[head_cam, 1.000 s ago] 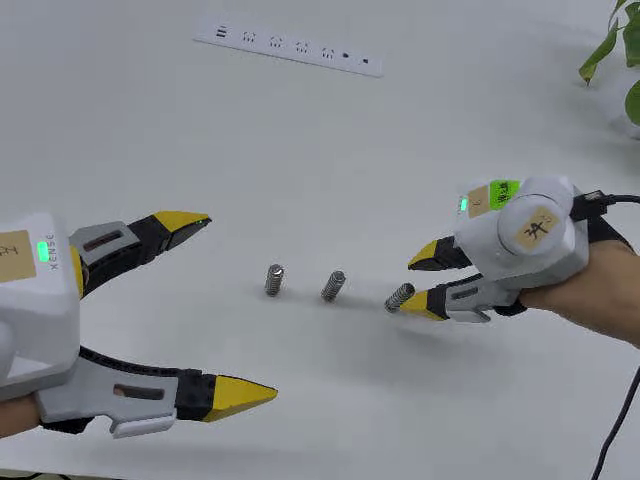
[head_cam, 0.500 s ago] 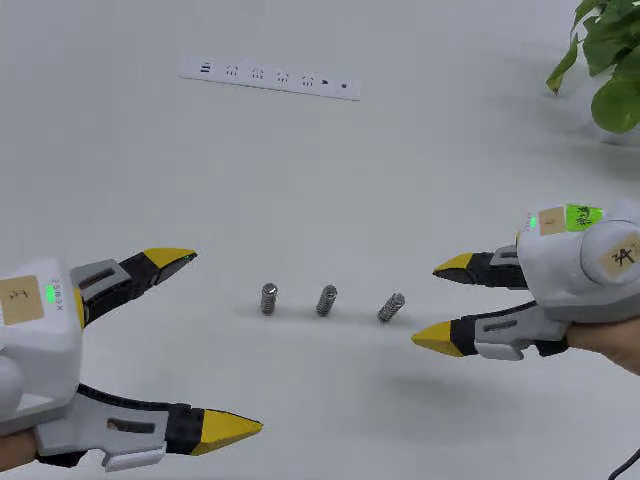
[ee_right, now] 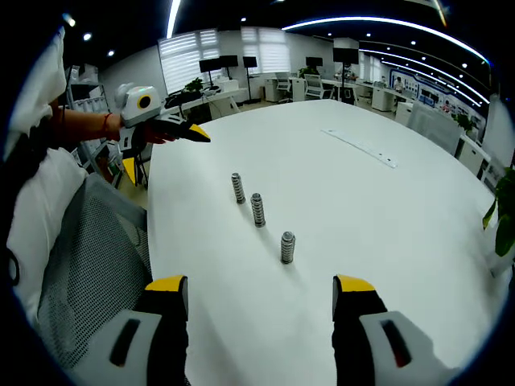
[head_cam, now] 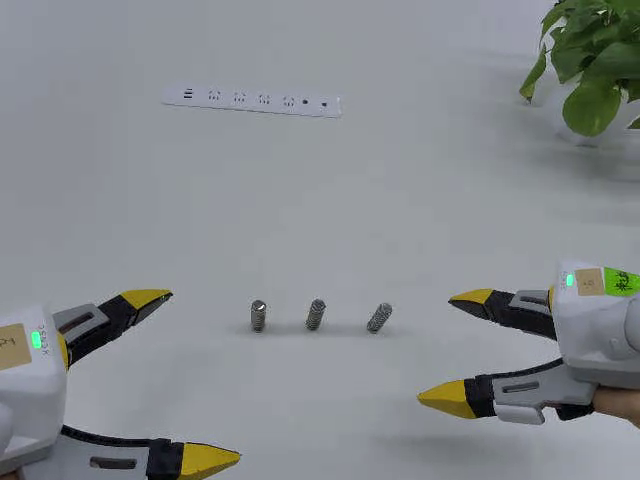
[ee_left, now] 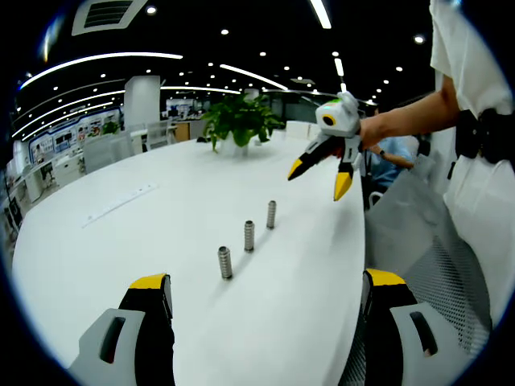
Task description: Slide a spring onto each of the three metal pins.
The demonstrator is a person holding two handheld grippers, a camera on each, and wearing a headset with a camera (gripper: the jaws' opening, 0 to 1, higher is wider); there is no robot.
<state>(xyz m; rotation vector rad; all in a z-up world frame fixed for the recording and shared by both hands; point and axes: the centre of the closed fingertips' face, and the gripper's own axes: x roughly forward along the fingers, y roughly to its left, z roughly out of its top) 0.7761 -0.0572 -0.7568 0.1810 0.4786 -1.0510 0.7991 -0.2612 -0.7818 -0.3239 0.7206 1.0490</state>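
white table [head_cam: 400, 180] and white power strip [head_cam: 252, 100]; three silvery grey, ribbed springs [head_cam: 315, 314]; green plant [head_cam: 585, 60]; left gripper [head_cam: 192, 377] and right gripper [head_cam: 445, 348] white, black jaws, yellow tips, green lights.

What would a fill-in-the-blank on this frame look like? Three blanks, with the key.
The pins standing in a row on the table number ____.
The left gripper and the right gripper both have their jaws ____.
The plant is at the head view's top ____ corner.
Missing words: three; open; right.
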